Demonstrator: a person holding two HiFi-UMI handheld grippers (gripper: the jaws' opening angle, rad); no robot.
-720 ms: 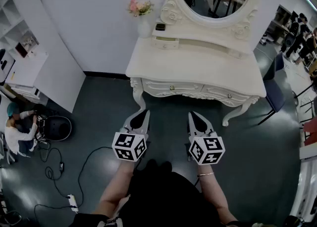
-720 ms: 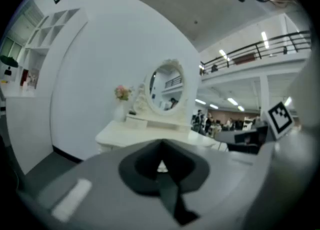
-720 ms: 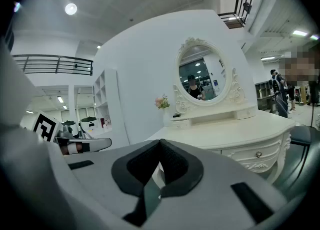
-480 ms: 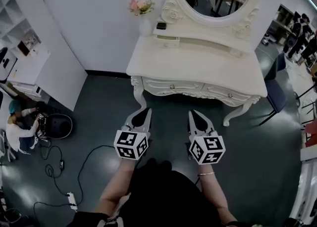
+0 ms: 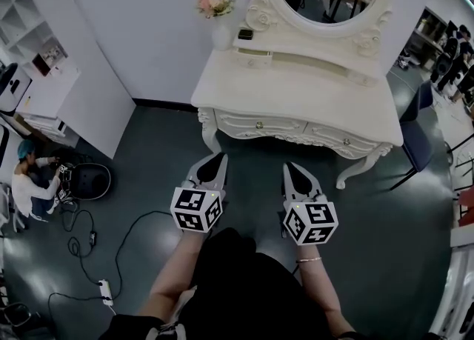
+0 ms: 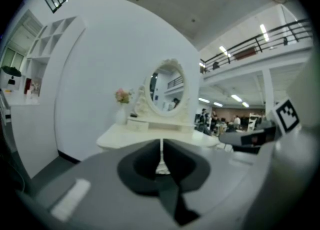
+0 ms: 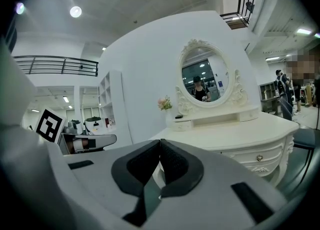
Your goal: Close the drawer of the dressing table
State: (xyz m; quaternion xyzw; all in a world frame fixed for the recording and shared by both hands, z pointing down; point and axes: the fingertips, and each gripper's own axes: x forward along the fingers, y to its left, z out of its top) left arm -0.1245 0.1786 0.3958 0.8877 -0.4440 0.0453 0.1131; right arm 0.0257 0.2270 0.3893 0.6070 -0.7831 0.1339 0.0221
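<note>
Two tools hover side by side over the dark floor: the left hand-held gripper and the right hand-held gripper, each with jaws pressed together on nothing. Ahead stands the white dressing table, well apart from both, its small drawer beside the flower vase jutting slightly from the shelf.

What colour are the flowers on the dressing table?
The flowers are pink; the head view shows them best.
</note>
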